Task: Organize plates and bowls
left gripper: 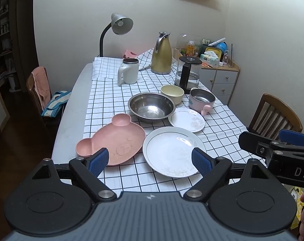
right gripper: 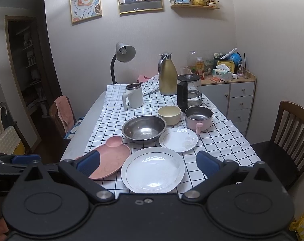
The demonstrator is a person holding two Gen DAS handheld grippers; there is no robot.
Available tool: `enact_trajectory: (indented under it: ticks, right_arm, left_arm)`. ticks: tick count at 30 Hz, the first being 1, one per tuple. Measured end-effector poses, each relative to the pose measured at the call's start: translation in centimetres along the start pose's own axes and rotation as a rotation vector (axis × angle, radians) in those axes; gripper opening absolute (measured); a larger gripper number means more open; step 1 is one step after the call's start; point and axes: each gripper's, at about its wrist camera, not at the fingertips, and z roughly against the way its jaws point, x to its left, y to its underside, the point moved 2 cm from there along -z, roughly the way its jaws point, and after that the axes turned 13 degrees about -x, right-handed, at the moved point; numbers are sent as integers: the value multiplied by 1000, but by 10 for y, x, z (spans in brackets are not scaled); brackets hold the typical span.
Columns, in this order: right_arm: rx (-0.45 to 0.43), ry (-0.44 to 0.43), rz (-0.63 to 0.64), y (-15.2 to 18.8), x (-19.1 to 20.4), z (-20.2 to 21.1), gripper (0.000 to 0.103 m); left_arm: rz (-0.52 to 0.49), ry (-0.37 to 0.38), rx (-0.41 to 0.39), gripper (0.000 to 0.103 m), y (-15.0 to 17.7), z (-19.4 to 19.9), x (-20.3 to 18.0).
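right gripper point(left gripper: 292, 140) marked "da", left gripper point(left gripper: 150, 160) unmarked

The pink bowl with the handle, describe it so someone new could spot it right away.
On the checked tablecloth, look just in front of the glass kettle. The pink bowl sits beside the cream bowl; alone among the dishes, it has a steel lining and a stubby handle.

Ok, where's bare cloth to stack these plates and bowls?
Free: cloth between the white mug and steel bowl; the right side beyond the small plate and pink handled bowl; the front strip below the large plate. Crowded: the centre, where the pink bear plate, cream bowl and the rest cluster closely.
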Motion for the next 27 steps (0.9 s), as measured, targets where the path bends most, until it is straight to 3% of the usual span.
enact_trajectory:
  ticks: [27]
  right_arm:
    - [71, -54, -10, -4, -37, -87, 102]
  left_arm:
    - [48, -48, 90, 90, -7, -107, -11]
